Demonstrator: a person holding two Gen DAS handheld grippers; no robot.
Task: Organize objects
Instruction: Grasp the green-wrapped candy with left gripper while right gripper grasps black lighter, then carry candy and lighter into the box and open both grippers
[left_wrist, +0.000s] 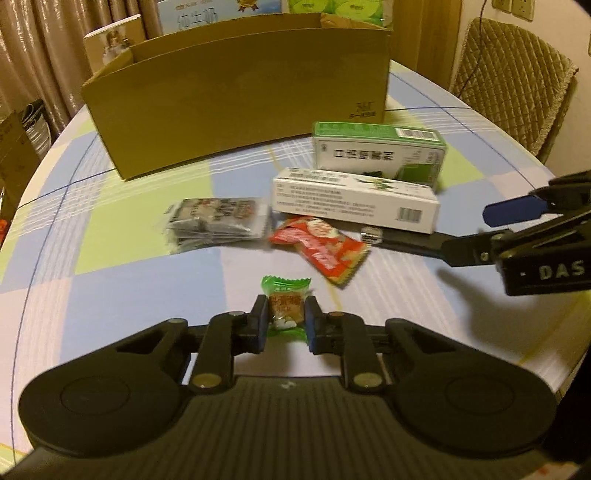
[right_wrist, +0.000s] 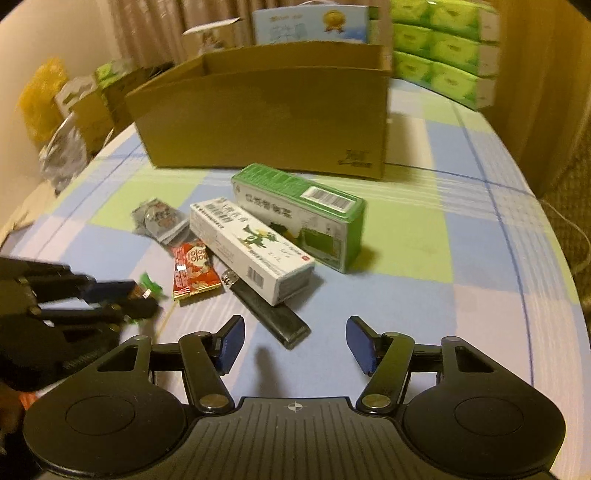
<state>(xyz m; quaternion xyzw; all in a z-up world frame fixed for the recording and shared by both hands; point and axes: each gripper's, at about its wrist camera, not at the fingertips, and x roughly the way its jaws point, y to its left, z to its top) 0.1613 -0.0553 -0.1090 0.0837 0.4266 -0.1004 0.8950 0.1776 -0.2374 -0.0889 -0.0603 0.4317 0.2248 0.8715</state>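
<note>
At the bottom centre of the left wrist view, the left claw is clamped on a green-wrapped candy lying on the checked desk. The right claw stands apart over bare cloth, a black lighter just above it. Higher up lie a red sachet, grey packets, a white box and a green box. Farthest, at top centre, stands a cardboard box.

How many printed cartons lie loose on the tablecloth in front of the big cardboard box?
2: the green carton nearer the cardboard box, and the white carton alongside it, overlapping a black lighter. None appears hidden.
</note>
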